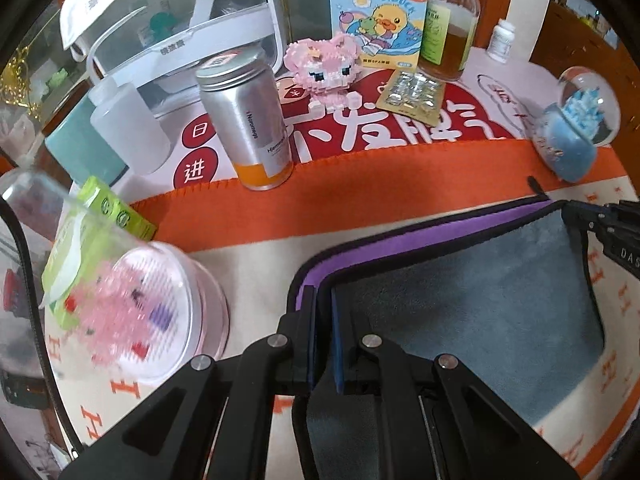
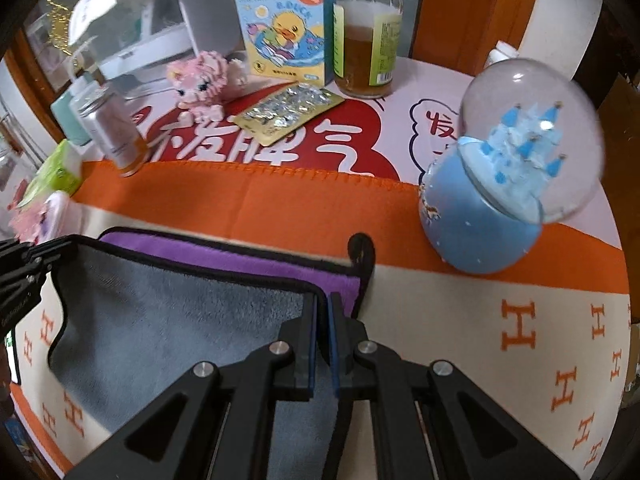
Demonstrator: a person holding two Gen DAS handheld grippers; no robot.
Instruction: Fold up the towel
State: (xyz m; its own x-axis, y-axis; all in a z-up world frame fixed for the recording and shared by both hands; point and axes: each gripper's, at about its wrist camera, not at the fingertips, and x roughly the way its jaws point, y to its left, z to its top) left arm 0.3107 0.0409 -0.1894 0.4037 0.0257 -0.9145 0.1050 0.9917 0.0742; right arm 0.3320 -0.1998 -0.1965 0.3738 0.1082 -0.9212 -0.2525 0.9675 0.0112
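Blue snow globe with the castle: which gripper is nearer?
Right. The right gripper, shut on the grey-and-purple towel, sits just left of and in front of the blue snow globe. The left gripper pinches the towel's opposite corner, a towel-width farther left.

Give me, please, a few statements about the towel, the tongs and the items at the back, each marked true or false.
1. Both tongs are shut on the towel. True: the left tongs and the right tongs each pinch a corner.
2. The towel's upper layer is purple. False: grey lies on top, with purple showing along the far edge.
3. The snow globe holds a blue castle. True.
4. The silver can lies on its side. False: it stands upright.
5. The glass bottle is full. False: the liquid reaches only partway up.
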